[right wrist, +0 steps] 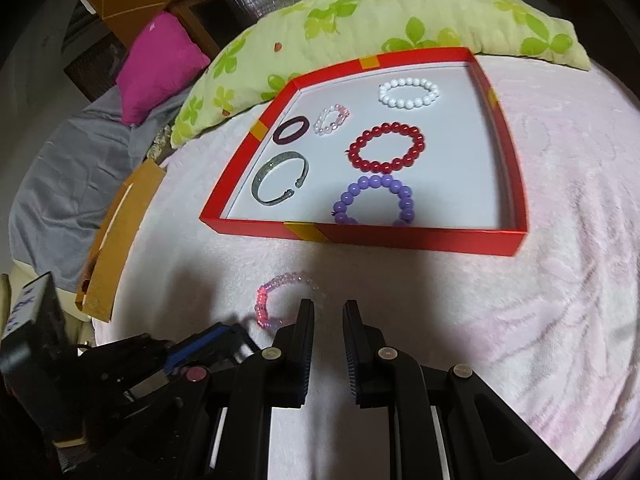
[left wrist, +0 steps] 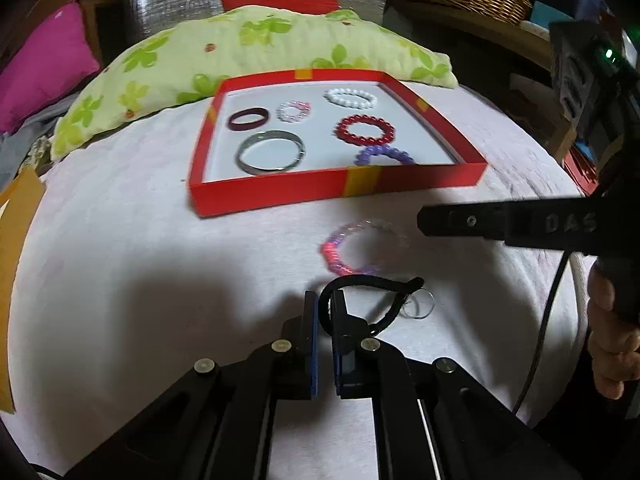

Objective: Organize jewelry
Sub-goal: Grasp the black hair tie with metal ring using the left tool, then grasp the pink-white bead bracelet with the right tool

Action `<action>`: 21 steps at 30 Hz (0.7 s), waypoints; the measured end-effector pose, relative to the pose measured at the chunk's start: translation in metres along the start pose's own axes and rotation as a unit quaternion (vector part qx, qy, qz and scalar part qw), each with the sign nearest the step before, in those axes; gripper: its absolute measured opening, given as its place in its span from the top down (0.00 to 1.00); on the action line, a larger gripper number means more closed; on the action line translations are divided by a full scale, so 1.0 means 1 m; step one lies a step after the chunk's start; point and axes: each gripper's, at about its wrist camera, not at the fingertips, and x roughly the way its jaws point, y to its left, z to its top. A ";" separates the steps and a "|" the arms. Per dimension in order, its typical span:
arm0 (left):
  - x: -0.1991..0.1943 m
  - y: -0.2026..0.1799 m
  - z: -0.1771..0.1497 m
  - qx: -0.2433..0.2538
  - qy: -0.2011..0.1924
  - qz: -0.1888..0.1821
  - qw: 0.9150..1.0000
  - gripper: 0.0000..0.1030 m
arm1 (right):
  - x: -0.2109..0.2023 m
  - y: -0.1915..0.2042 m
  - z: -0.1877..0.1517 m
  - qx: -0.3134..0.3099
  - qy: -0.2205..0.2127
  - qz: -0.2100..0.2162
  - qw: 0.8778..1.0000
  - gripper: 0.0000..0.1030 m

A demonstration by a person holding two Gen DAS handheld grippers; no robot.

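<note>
A shallow red cardboard tray (right wrist: pixel 400 238) with yellow tape marks and a white floor lies on the pale pink fleecy blanket (right wrist: pixel 540 300). Six bracelets lie inside it, none touching: a white bead bracelet (right wrist: pixel 409 94), a small pink-and-white bead bracelet (right wrist: pixel 332 119), a dark maroon bangle (right wrist: pixel 291 130), a red bead bracelet (right wrist: pixel 386 147), a grey metal open cuff (right wrist: pixel 280 178) and a purple bead bracelet (right wrist: pixel 374 200) against the near wall.

Two pieces are on the blanket in front of the tray: a translucent pink bead bracelet (left wrist: pixel 354 246) and, nearer, a black cord loop (left wrist: pixel 372 298) with what looks like a clear glass ring (left wrist: pixel 418 304) tied to it, though the blur makes that uncertain.

The left gripper (left wrist: pixel 325 312) has its tongs pinched on the black cord. The right gripper (right wrist: pixel 329 316) hovers beside the pink bracelet, its tongs nearly together with nothing between them.

Behind the tray sit a green floral pillow (right wrist: pixel 360 12) and a magenta cushion (right wrist: pixel 156 68).
</note>
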 end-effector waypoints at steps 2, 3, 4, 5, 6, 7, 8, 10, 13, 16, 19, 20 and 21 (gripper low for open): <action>-0.003 0.004 0.000 -0.003 -0.005 0.003 1.000 0.94 | 0.006 0.004 0.001 -0.008 0.005 -0.007 1.000 0.83; -0.006 0.006 0.000 -0.004 -0.008 0.007 1.000 0.94 | 0.010 0.006 0.001 -0.013 0.008 -0.011 1.000 0.83; -0.007 0.007 0.000 -0.005 -0.009 0.009 1.000 0.94 | 0.013 0.008 0.001 -0.016 0.012 -0.014 1.000 0.83; -0.008 0.009 0.001 -0.006 -0.010 0.010 1.000 0.94 | 0.017 0.010 0.001 -0.019 0.016 -0.017 1.000 0.83; -0.009 0.010 0.001 -0.007 -0.011 0.012 1.000 0.94 | 0.019 0.011 0.001 -0.022 0.018 -0.021 0.999 0.83; -0.011 0.012 0.001 -0.009 -0.013 0.017 1.000 0.94 | 0.021 0.013 0.001 -0.025 0.020 -0.025 0.999 0.83; -0.011 0.013 0.001 -0.009 -0.013 0.020 1.000 0.94 | 0.024 0.016 0.001 -0.030 0.020 -0.030 0.999 0.83; -0.012 0.016 0.000 -0.011 -0.012 0.026 1.000 0.94 | 0.027 0.019 0.001 -0.038 0.020 -0.035 0.998 0.83; -0.014 0.021 0.000 -0.014 -0.013 0.038 0.999 0.94 | 0.033 0.021 -0.001 -0.048 0.018 -0.045 0.998 0.83; -0.017 0.025 -0.001 -0.017 -0.017 0.049 0.999 0.94 | 0.033 0.026 -0.003 -0.068 0.010 -0.056 0.996 0.87; -0.019 0.028 -0.001 -0.019 -0.020 0.056 0.998 0.94 | 0.034 0.027 -0.004 -0.076 0.003 -0.065 0.995 0.91; -0.020 0.029 -0.001 -0.019 -0.021 0.058 0.998 0.94 | 0.033 0.027 -0.005 -0.077 0.001 -0.066 0.995 0.91; -0.020 0.029 -0.001 -0.019 -0.022 0.060 0.998 0.94 | 0.032 0.028 -0.005 -0.079 -0.001 -0.068 0.995 0.91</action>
